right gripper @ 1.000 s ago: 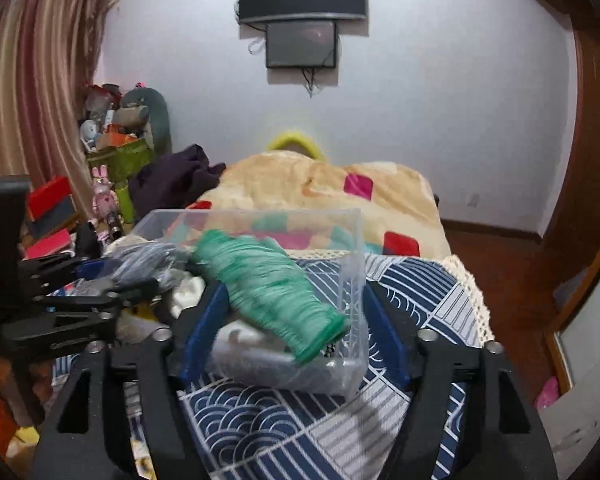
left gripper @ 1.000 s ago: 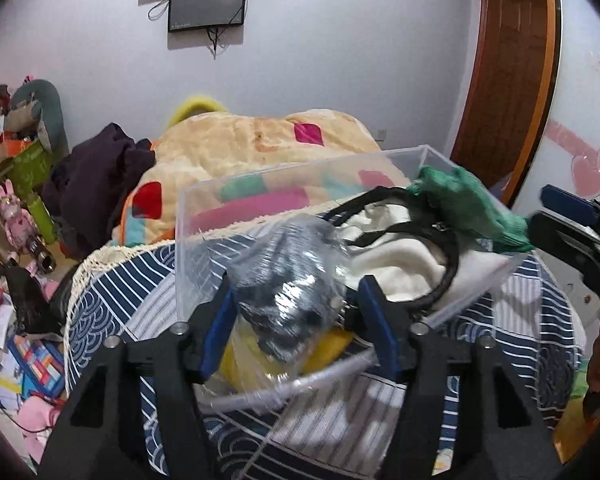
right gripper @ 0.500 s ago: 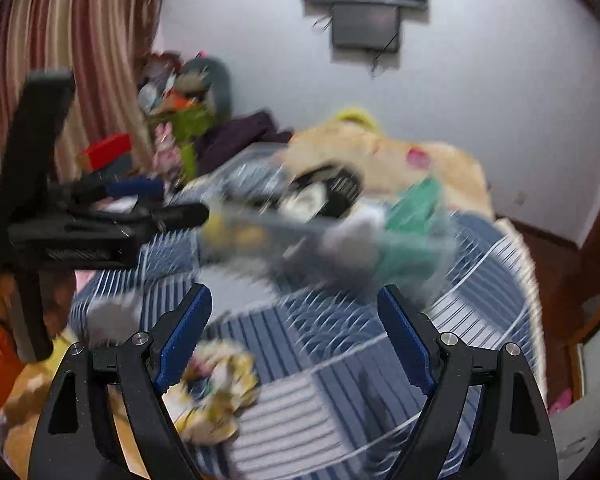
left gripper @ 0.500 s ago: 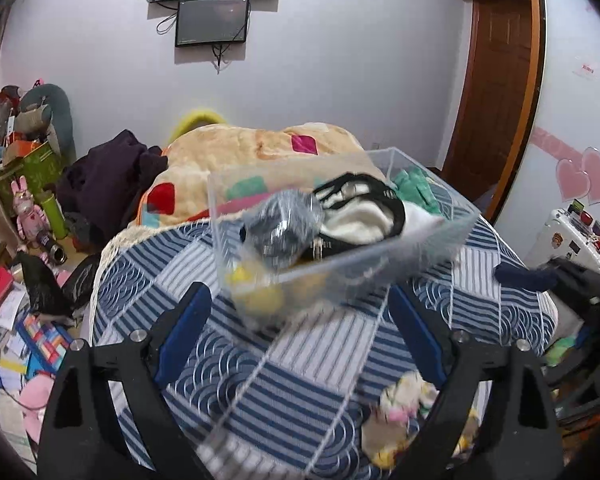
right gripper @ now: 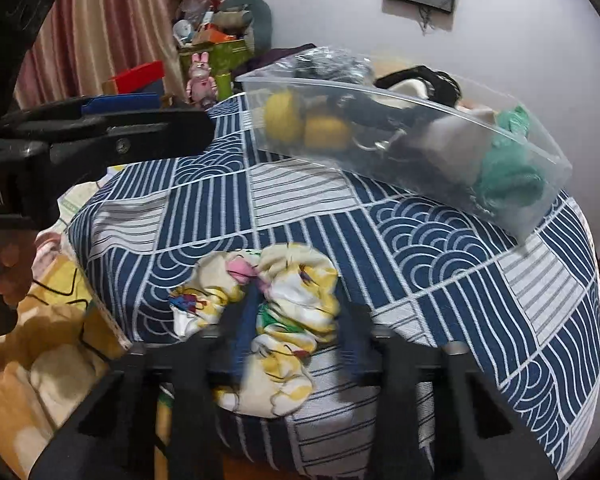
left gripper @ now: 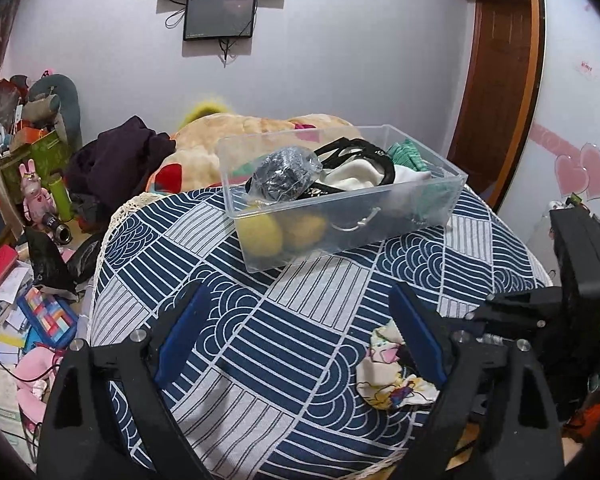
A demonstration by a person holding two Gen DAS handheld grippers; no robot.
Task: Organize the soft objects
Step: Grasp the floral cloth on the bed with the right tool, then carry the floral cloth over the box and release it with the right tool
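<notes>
- The right gripper (right gripper: 296, 332) sits low at the near edge of the tabletop (right gripper: 440, 248), its blue-padded jaws narrowed around the crumpled yellow-and-white printed cloth (right gripper: 268, 292). The view there is blurred, so whether they are fully clamped I cannot tell. It looks like the pick of the one soft thing left outside the bin.
- The cloth lies loose and bunched on the blue wave-patterned cover, near the edge. It will likely sag and trail when lifted, so a grip through the thick of the bundle makes sense.
- The left gripper (left gripper: 296, 332) hangs over the near middle of the tabletop, jaws spread wide and holding nothing, out of the other's way.
- Farther back stands the clear plastic bin (left gripper: 452, 184), set askew on the cover. It already holds yellow plush pieces (left gripper: 260, 234), a bagged dark bundle (left gripper: 284, 174), a white cloth with black straps, and something green.
- Beyond it, a bed with a patchwork quilt (left gripper: 228, 128).
</notes>
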